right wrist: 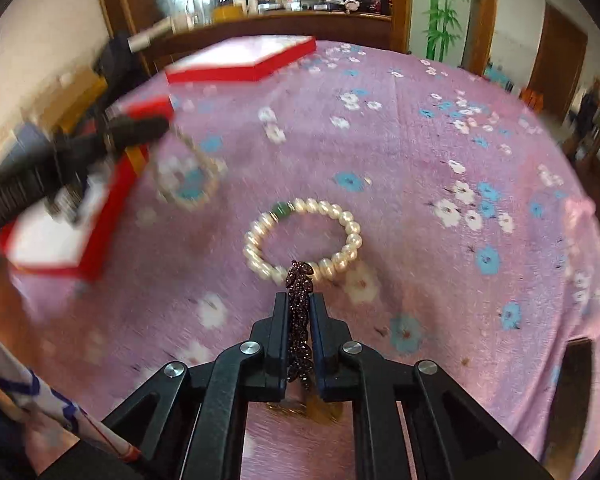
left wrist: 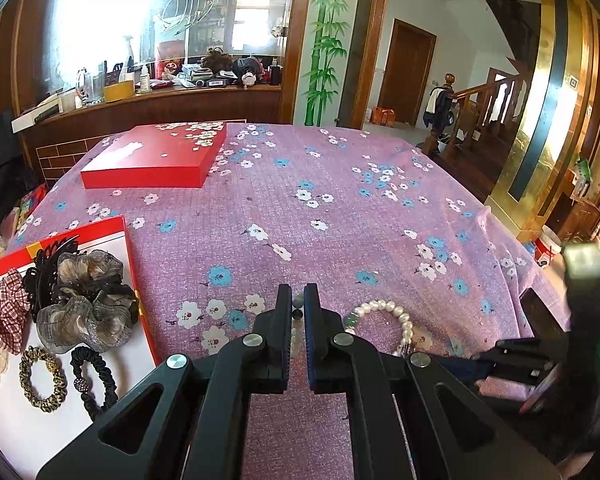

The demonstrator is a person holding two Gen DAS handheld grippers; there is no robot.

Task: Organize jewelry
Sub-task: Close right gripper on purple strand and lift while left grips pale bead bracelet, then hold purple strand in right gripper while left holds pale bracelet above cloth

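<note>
Both claws are busy: the left gripper (left wrist: pixel 298 312) is clamped on a pale beaded bracelet (left wrist: pixel 297 322), and the right gripper (right wrist: pixel 299 320) is pinched tight on a dark glittery strand (right wrist: pixel 299 320). The pearl bracelet (right wrist: pixel 302 236) lies loose on the flowered tablecloth (left wrist: pixel 340 208) near the front edge. The open red box (left wrist: pixel 112 222) of hair ties sits at the front-left corner. Best carry each piece low and level over the rim before letting go. The right view is smeared with motion, and the strand's full length hides between the pads.
</note>
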